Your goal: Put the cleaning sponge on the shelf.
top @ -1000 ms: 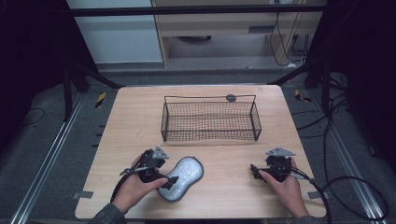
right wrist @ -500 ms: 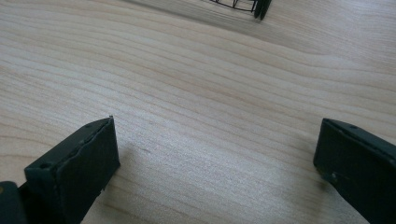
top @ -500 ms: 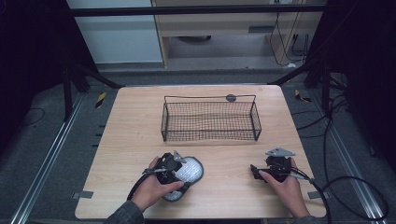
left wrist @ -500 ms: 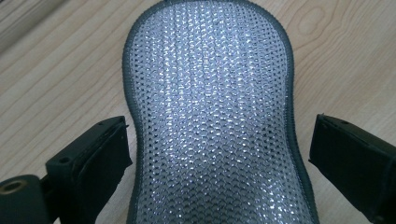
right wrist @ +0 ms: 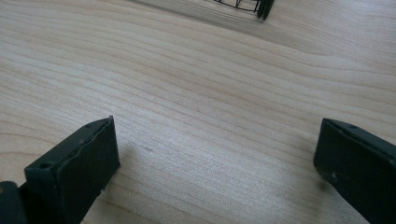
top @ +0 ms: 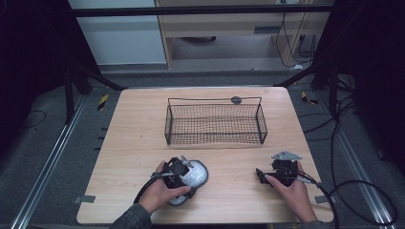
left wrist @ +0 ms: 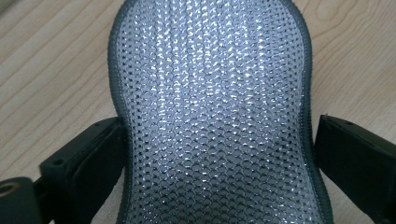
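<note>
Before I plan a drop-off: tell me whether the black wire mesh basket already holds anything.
No, the black wire mesh basket shows only bare wooden table through its mesh in the high view.

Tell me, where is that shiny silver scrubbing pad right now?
In the high view the scrubbing pad lies on the table's near edge, left of centre, below the wire basket, between the left gripper's open jaws.

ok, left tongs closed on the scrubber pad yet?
Not yet: still open. In the left gripper view the left tongs straddle the silver mesh scrubber pad; one jaw touches its edge, the other stands clear. The pad lies flat on the table.
</note>
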### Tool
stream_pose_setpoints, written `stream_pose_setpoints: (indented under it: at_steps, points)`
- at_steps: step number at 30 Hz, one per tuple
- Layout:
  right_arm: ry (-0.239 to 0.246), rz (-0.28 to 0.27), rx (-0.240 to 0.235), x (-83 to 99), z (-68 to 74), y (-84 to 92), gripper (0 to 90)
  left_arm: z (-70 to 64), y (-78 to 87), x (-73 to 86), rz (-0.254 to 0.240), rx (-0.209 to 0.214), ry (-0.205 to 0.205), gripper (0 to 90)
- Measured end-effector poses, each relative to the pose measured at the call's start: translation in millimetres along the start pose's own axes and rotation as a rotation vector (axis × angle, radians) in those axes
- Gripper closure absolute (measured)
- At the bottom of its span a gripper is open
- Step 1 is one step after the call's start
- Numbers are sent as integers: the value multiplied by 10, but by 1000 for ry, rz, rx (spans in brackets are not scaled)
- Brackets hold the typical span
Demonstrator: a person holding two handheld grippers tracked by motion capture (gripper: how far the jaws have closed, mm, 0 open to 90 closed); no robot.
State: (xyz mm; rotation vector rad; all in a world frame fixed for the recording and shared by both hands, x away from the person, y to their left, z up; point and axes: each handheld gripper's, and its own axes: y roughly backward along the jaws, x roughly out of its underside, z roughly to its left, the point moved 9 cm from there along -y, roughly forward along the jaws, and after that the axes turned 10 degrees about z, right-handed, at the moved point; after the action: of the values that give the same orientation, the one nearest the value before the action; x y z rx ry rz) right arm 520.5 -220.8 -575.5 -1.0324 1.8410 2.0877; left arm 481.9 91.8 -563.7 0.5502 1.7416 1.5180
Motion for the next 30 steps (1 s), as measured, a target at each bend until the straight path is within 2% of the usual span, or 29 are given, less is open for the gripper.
stream_pose_setpoints:
  at_steps: [7, 12, 17, 21, 27, 28, 30]
  points:
    - [4, 1, -2, 2, 3, 1, 4, 8, -39, -1, -4, 3, 5, 4]
    - [6, -1, -3, 1, 5, 0, 4, 20, -42, -25, -17, -10, -13, 22]
    - [7, -1, -4, 1, 6, 0, 4, 3, -12, -22, -19, 5, -29, 59]
    - [6, 0, -4, 2, 8, 0, 4, 8, 16, -17, -28, 2, -41, 66]
    - [6, 0, -5, 2, 9, 0, 4, 22, 144, -39, -71, -9, -70, 67]
    - [7, 0, -5, 2, 9, 0, 4, 21, 204, -63, -90, -15, -88, 67]
    - [7, 0, -5, 2, 9, 0, 4, 26, 237, -74, -92, -24, -103, 67]
